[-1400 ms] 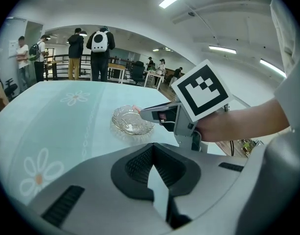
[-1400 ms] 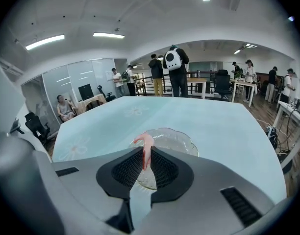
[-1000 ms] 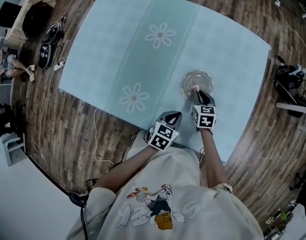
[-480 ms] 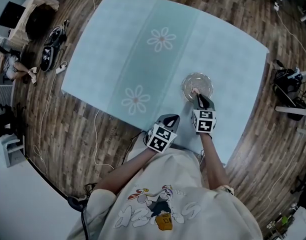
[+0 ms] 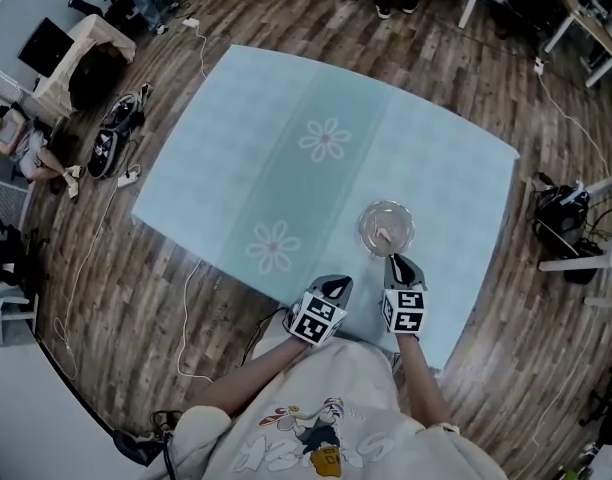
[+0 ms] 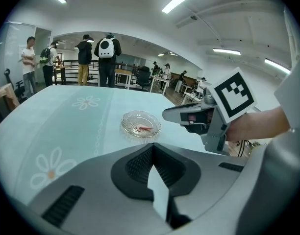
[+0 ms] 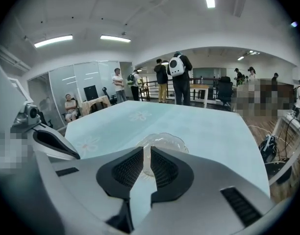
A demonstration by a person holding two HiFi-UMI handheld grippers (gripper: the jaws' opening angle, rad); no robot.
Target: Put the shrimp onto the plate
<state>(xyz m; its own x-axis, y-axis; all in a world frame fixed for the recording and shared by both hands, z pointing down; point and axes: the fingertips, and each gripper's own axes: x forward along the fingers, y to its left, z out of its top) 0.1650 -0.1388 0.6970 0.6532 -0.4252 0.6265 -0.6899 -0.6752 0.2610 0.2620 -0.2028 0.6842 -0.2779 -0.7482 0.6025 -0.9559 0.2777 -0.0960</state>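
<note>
A pink shrimp (image 5: pixel 383 235) lies in the clear glass plate (image 5: pixel 387 226) on the light blue tablecloth; the left gripper view also has the shrimp (image 6: pixel 143 128) inside the plate (image 6: pixel 140 123). My right gripper (image 5: pixel 400 262) is just near of the plate, apart from it, jaws closed to a thin slit with nothing between them (image 7: pixel 146 152). The plate (image 7: pixel 164 142) shows just beyond its tips. My left gripper (image 5: pixel 336 284) hovers at the near table edge, left of the right one, shut and empty (image 6: pixel 151 147).
The blue cloth with flower prints (image 5: pixel 324 139) covers the table (image 5: pixel 236 148). Bags and shoes (image 5: pixel 111 133) and cables (image 5: pixel 191 298) lie on the wooden floor at left. More gear (image 5: pixel 558 213) sits at right. People (image 6: pixel 98 53) stand beyond the far table edge.
My right gripper has drawn back from over the plate toward me, leaving the shrimp in the plate. The head view has shifted, so the table sits lower in frame.
</note>
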